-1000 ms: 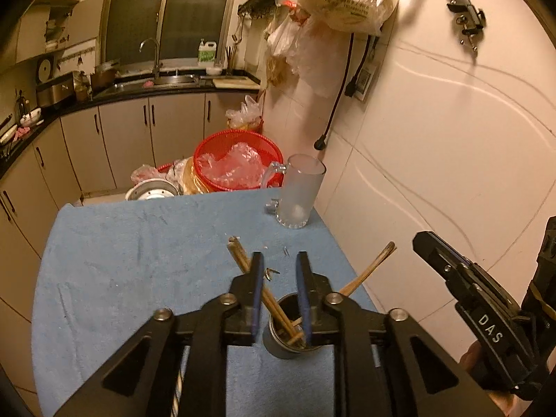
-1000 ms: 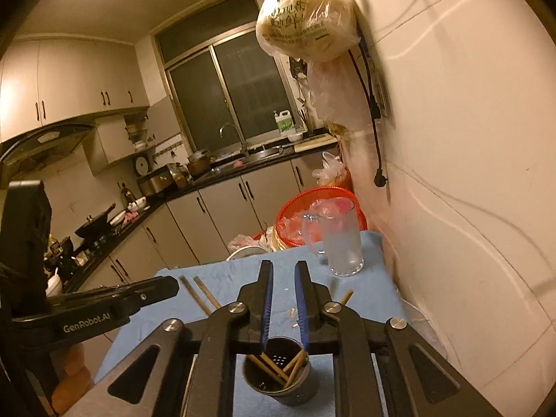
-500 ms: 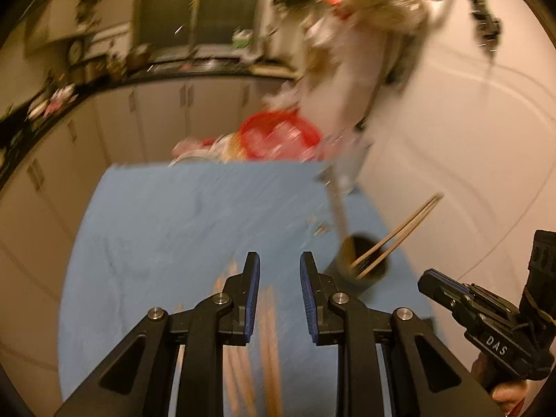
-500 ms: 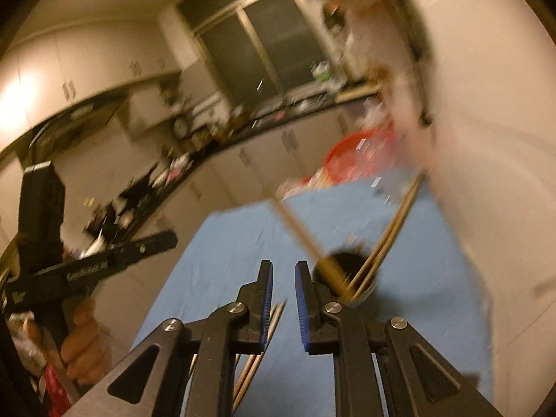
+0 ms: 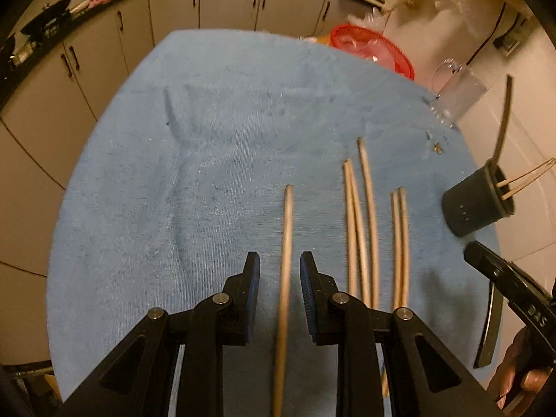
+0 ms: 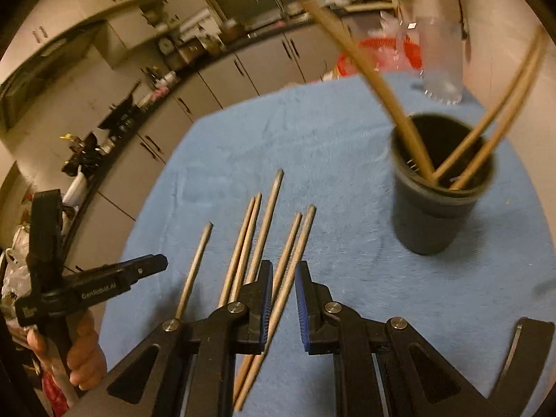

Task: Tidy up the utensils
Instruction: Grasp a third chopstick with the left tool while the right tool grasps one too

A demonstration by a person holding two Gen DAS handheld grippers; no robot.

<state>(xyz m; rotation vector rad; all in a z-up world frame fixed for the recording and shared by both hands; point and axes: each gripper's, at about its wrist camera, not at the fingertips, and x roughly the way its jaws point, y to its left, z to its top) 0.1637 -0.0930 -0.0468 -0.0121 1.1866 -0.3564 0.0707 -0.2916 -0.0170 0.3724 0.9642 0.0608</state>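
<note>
Blue cloth covers the counter (image 5: pixel 146 180), where six chopsticks (image 5: pixel 368 215) lie left of the dark cup (image 6: pixel 438 205), which holds three more. Both claws have dropped from over the cup a second ago: left claw (image 5: pixel 279 288) released, straddling the lone chopstick (image 5: pixel 286 243); right claw (image 6: pixel 282 302) released around a pair (image 6: pixel 295 243).

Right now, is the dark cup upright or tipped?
Upright: the cup stands on the blue cloth, mouth up, with three chopsticks leaning inside.
</note>
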